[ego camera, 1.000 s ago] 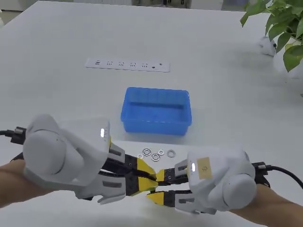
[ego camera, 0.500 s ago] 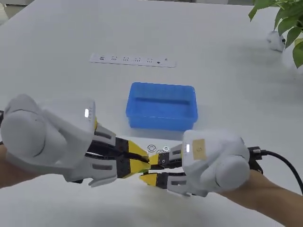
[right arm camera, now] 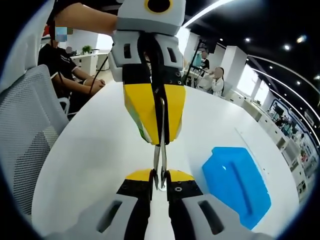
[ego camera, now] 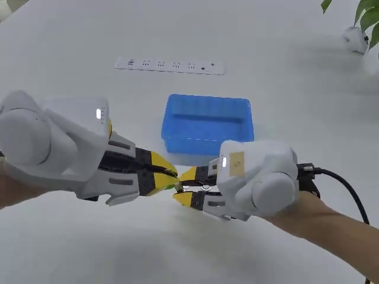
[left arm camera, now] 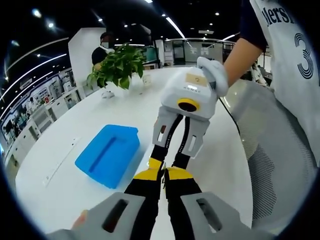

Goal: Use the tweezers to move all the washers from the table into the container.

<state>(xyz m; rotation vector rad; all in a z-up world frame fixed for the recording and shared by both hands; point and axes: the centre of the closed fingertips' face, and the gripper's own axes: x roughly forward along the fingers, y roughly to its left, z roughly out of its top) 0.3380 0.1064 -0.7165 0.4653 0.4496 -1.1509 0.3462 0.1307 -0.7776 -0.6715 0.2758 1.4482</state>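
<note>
Left gripper (right arm camera: 159,140), right gripper (right arm camera: 160,176): fingers (right arm camera: 142,107) clenched on tweezers (right arm camera: 161,159), likely thin, springy, slippery; hold mid-shank. Container (ego camera: 204,144) at 12 o'clock.

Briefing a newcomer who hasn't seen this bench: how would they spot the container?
On the white table, find the long white power strip. Just nearer the person sits the container, an open rectangular tub, the only bright blue thing there.
</note>
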